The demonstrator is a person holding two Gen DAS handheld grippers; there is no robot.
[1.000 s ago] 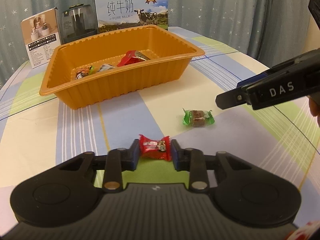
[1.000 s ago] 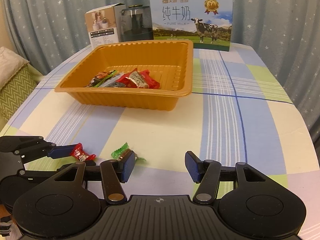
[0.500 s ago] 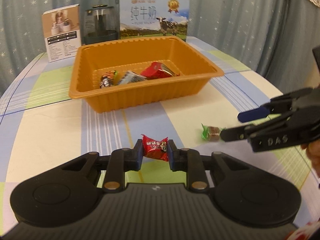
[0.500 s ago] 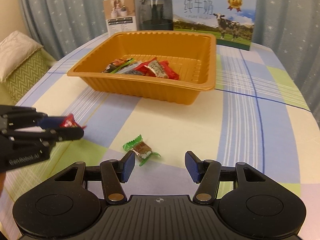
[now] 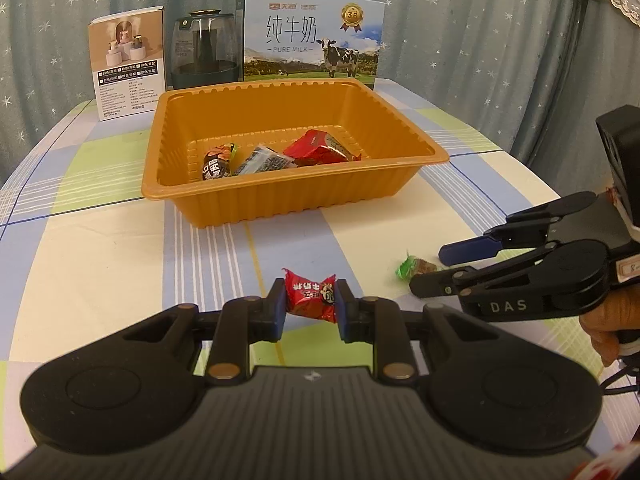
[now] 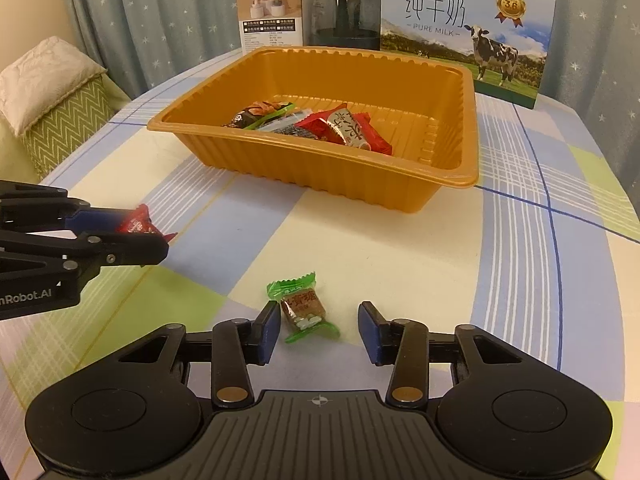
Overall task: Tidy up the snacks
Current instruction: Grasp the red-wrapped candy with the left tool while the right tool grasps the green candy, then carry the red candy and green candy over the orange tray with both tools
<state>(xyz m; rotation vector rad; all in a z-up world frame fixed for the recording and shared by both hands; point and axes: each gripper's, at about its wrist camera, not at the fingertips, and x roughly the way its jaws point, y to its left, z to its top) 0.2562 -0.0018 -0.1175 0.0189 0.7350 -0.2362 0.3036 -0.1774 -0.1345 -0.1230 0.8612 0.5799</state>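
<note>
Here, in the left wrist view, we have our left gripper with its jaws clenched on a red-wrapped candy, which sits pinched between the two blue pads and appears lifted clear of the table. Ahead stands the orange plastic tray, already holding a few wrapped snacks on its floor. Off to our right, the right gripper reaches in low over a green-wrapped candy lying on the cloth. Behind the tray stand a pure milk carton, a dark glass kettle and a small product box.

Next, in the right wrist view, our right gripper has its jaws released and spread to either side of the green-wrapped candy; the candy lies on the table close against the left pad and well apart from the right one. The left gripper shows at the left edge, with the red-wrapped candy in its grip.

We judge the step in hand to be a double pick: one sweet is taken, the other is bracketed but not yet gripped. The next move calls for us to shift slightly left to centre the sweet, close on its body rather than its loose twisted ends, then carry both over the tray rim and let go inside
</note>
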